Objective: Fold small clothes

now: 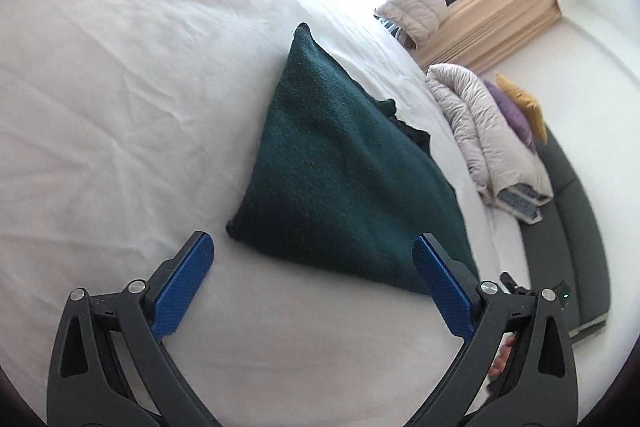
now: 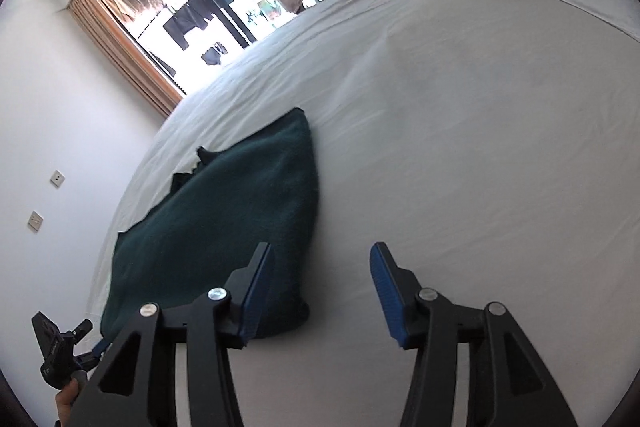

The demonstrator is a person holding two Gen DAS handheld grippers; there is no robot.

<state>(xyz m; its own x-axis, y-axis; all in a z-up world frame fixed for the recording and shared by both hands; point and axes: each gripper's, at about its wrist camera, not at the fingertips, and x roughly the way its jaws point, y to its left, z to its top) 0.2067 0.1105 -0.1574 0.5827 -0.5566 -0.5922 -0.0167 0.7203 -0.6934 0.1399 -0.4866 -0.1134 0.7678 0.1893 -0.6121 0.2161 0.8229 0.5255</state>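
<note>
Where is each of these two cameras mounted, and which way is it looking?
Left wrist view: sits on the left claw, looking down along its open blue fingers at the dark green cloth on the white bed; fingertips of a hand show low right.
Right wrist view: sits on the right claw, open, facing the same cloth; the left claw and its hand show low left.
Shared: cloth, bed, window, folded duvet.

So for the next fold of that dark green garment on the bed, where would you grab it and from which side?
Probably the near corner of the dark green garment, which lies flat on the white sheet with bare bedding around it. In the left wrist view it points at the open left gripper, so come in low from that near side, one finger sliding under the edge. The far end looks bunched and less clean to pinch.
</note>
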